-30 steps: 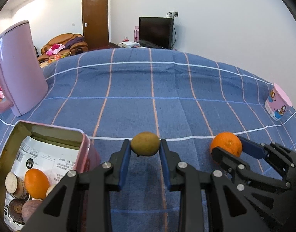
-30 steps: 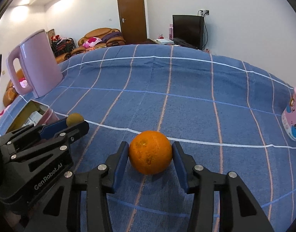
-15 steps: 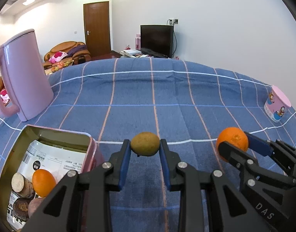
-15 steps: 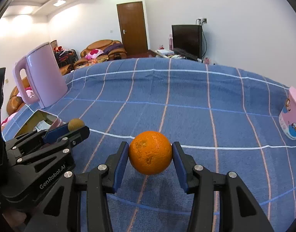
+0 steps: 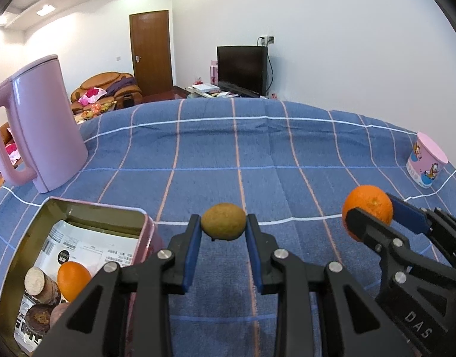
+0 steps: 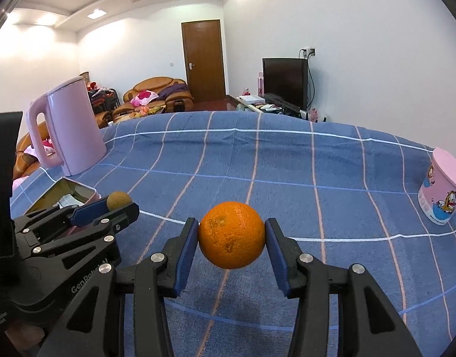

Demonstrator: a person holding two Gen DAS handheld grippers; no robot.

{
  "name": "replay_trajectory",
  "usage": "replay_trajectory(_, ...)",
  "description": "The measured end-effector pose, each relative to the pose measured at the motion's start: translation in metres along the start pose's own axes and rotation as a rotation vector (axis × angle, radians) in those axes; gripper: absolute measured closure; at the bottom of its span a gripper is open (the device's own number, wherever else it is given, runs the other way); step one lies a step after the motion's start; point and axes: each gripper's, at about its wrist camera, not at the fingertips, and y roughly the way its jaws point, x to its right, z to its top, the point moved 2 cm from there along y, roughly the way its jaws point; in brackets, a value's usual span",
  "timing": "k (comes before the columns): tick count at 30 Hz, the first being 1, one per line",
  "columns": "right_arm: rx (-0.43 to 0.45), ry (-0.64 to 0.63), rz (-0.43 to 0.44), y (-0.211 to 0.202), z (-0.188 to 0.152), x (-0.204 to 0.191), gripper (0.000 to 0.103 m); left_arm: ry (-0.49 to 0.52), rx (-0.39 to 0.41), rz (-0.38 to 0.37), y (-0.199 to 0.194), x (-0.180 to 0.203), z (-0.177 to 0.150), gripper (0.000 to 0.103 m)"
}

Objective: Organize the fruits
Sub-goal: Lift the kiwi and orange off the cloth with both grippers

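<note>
My left gripper (image 5: 223, 232) is shut on a small brown-green kiwi (image 5: 223, 221) and holds it above the blue checked cloth, just right of an open pink tin (image 5: 147, 232). The tin holds an orange (image 5: 73, 279) and several brown round pieces (image 5: 39, 284). My right gripper (image 6: 231, 238) is shut on a large orange (image 6: 231, 235), lifted off the cloth. The right gripper and its orange (image 5: 367, 208) show at the right of the left wrist view. The left gripper with its kiwi (image 6: 118, 200) shows at the left of the right wrist view, by the tin (image 6: 79, 192).
A tall pink kettle (image 5: 40, 125) stands on the cloth at the back left, behind the tin. A pink cartoon cup (image 6: 443, 193) stands near the right edge. The blue checked cloth (image 5: 243, 154) covers the whole table.
Both grippers have risen with their fruits; the cloth sits lower in both views and more of the room shows. The orange left the cloth. The grips have not changed.
</note>
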Motion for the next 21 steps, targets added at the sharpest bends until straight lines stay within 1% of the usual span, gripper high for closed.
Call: replay_trajectory(21, 0.122, -0.022, -0.021, -0.023, -0.003, -0.005, 0.055, 0.016, 0.082, 0.043, -0.015, 0.002, 0.000, 0.072)
